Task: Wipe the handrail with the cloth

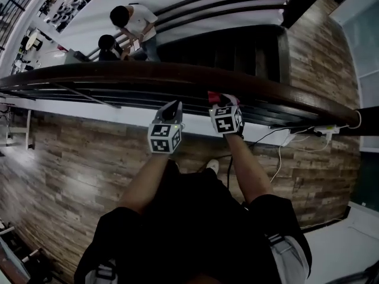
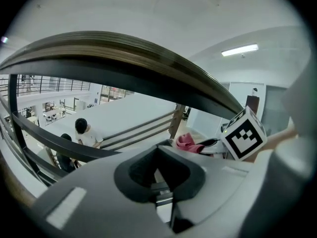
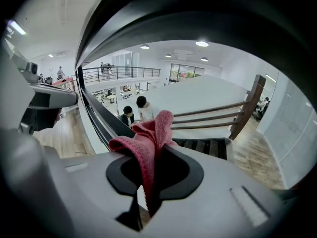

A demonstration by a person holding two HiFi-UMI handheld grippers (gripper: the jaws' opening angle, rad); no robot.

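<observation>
Head view: right gripper (image 1: 222,101) is pinching the red cloth (image 1: 215,95) just at the near side of the wooden handrail (image 1: 118,73)
Left gripper (image 1: 173,107): jaws are sitting pressed together, empty, just beside the handrail
Risk: only a thin fold is seemingly being gripped; dragging could be pulling it free, dropping it beyond the handrail toward two people (image 1: 127,25) on the stairs
Writing: nothing readable is showing; only square markers on the cubes

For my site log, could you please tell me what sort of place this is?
Probably an upper landing in an office or public building: a dark handrail overlooks a staircase, with two people below.
</observation>
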